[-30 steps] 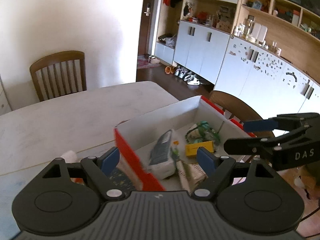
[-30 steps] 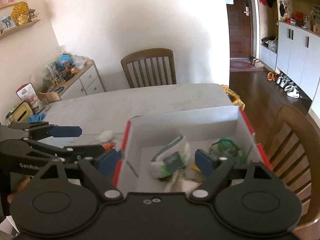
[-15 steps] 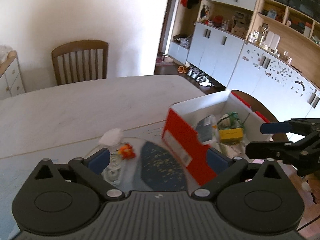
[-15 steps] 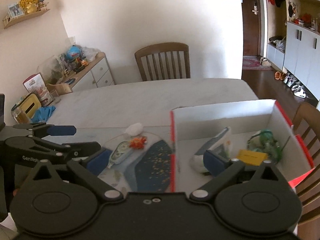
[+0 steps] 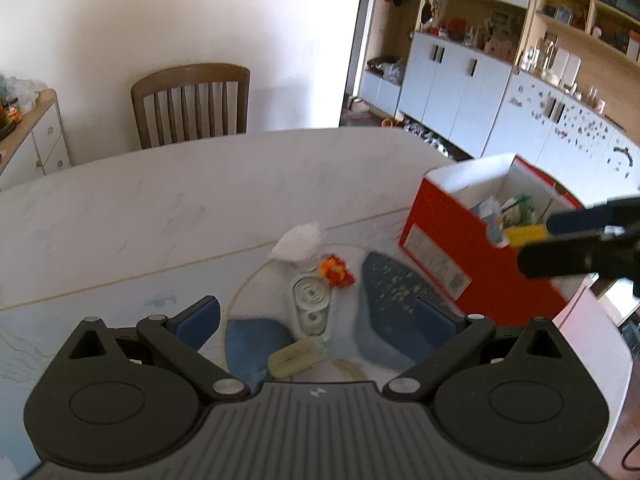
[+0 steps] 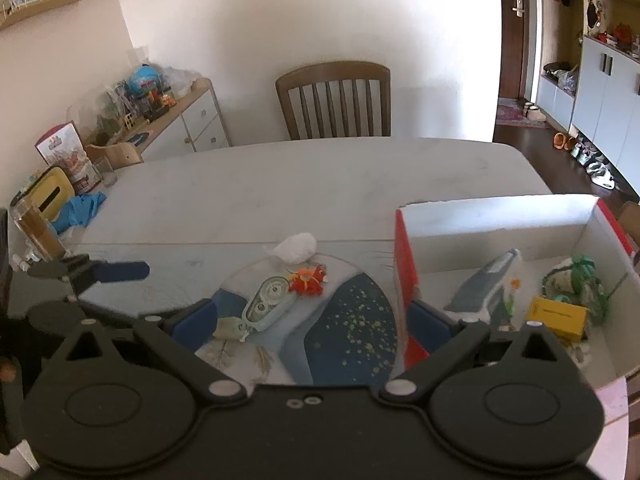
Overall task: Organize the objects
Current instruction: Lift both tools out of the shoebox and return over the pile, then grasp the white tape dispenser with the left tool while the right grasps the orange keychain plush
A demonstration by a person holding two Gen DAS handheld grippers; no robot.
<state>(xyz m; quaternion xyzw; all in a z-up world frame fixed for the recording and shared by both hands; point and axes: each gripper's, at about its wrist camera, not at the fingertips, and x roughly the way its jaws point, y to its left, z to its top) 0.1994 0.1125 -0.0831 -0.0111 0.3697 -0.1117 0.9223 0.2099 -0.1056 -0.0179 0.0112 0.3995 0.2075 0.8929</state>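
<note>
Left wrist view shows the left gripper (image 5: 316,318) with its blue-padded jaws spread wide and empty; the correction tape dispenser (image 5: 311,306) lies on the table between and just ahead of the fingers (image 5: 199,317), untouched. Landmark is the red cardboard box (image 5: 452,256), open-topped with white inner walls: the clear, teardrop-shaped dispenser, its reels visible, lies left of the box on a glossy round mat (image 5: 394,280) printed with dark blue speckled shapes. Nearer the box sits a small orange-red toy (image 5: 336,271); behind that, a crumpled white tissue (image 5: 298,242). Right wrist view has the right gripper (image 6: 312,322) equally wide and empty, straddling the box's left wall (image 6: 404,264). Inside the box lie a yellow block (image 6: 557,317) and a tissue pack (image 6: 480,286). A second ago both grippers were narrower and hung over the box; they have since shifted left of it.
</note>
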